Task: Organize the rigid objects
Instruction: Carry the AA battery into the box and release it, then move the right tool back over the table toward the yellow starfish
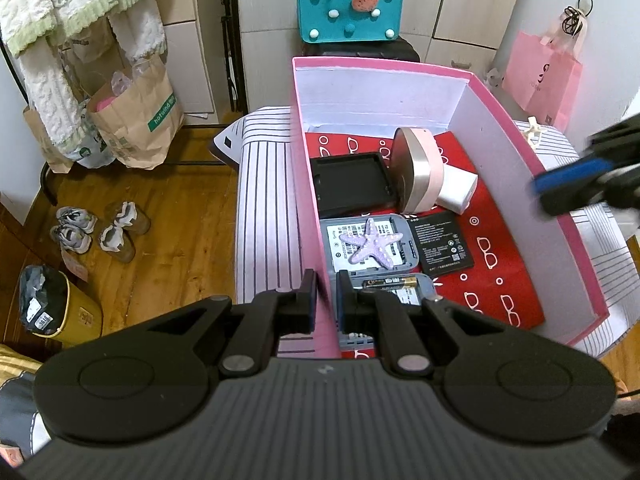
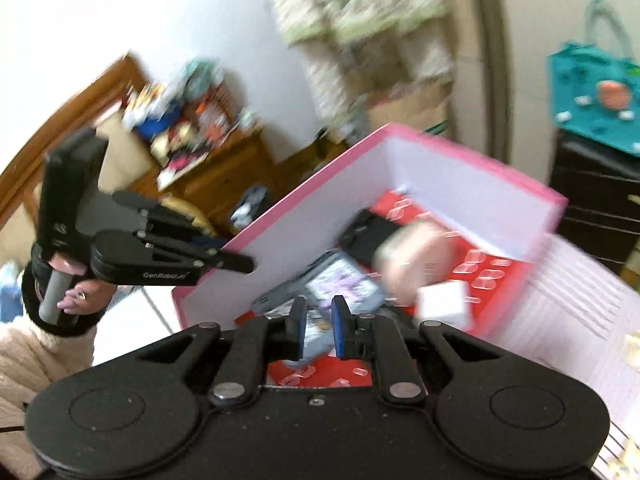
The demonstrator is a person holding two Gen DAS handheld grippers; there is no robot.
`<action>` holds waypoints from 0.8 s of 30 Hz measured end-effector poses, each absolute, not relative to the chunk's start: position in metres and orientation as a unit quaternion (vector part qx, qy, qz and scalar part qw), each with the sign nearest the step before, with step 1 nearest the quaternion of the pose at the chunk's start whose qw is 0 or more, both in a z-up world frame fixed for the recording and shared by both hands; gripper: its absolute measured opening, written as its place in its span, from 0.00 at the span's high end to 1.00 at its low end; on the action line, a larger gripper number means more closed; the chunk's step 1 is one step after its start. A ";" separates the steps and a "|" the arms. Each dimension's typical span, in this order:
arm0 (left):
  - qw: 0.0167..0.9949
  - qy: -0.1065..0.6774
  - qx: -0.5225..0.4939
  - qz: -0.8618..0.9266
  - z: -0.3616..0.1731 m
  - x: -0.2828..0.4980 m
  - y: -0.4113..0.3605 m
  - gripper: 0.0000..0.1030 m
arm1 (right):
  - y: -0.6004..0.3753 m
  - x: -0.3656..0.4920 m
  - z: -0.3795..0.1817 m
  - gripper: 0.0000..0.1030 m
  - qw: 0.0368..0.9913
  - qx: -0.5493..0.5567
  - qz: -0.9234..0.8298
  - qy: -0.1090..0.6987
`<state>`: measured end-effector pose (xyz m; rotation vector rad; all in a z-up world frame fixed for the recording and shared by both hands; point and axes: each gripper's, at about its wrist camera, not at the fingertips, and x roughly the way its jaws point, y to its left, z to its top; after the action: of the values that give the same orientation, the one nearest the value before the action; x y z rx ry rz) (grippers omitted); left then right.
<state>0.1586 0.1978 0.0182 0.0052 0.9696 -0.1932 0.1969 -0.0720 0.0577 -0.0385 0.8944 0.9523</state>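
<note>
Left wrist view, left gripper (image 1: 324,296) pinching pink box (image 1: 496,108) near wall, right gripper (image 2: 319,330) slightly spread, empty.

1. Brown paper bag (image 1: 136,120), standing on the floor by the hanging towels: a green label along its side reads "hotwind".
2. Left gripper (image 2: 236,264), seen in the right wrist view: white lettering "GenRobot.AI" on the side of its black body; the last characters are blurred.
3. Dark bag in the yellow bin (image 1: 44,304): a white tag bears digits, apparently "1018"; the reading is uncertain.
4. Black battery (image 1: 440,242) in the pink box (image 1: 556,208): several lines of white print and small round marks, too small to read.
5. Grey device (image 1: 368,246) under the starfish: a white barcode label, its text illegible.
</note>
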 end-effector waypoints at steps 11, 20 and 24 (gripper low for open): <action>0.882 0.463 -0.009 -0.082 0.018 0.157 0.197 0.91 | -0.205 0.174 0.042 0.75 0.876 0.048 0.278 0.392; 0.883 0.463 0.000 -0.074 0.018 0.156 0.193 0.91 | -0.256 0.176 -0.019 0.63 0.893 0.054 0.175 0.412; 0.883 0.463 0.004 -0.070 0.018 0.155 0.191 0.91 | -0.267 0.182 -0.042 0.58 0.890 0.051 0.154 0.426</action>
<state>0.1555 0.1906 0.0178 0.0086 0.9646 -0.1451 0.1821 -0.2671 -0.0420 0.1062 0.8839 0.3196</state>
